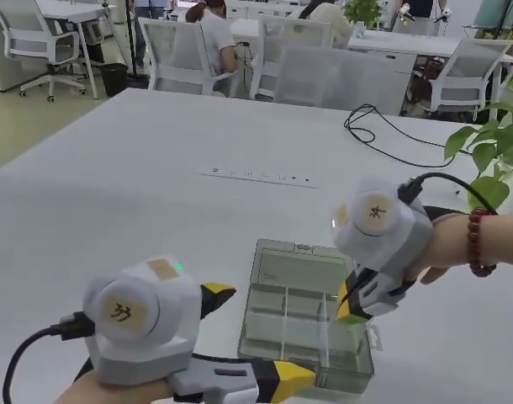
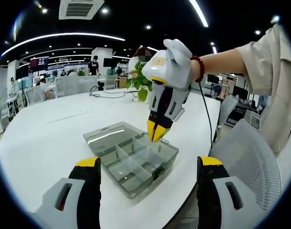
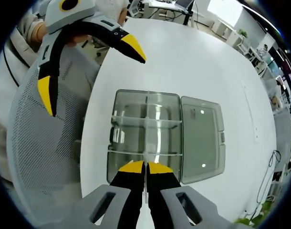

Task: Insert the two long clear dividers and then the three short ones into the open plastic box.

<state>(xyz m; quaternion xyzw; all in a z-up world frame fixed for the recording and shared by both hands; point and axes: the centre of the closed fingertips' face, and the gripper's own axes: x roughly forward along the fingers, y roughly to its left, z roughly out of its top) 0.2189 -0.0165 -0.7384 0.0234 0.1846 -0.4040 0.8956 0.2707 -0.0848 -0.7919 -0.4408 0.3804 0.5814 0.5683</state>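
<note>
Right gripper (image 3: 145,168) fingers pinch a clear divider (image 3: 146,129) upright in the open box (image 1: 277,276), near on the worktop (image 1: 156,185). Press straight down, keeping it square in its slots. Left gripper (image 2: 149,161) fingers wide, empty.

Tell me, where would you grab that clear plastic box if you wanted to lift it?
Pinch an outer wall of the plastic box, away from its open lid, from straight above, fingers astride it. The box lies flat and looks too broad to span; the upright walls give a thin edge.
</note>
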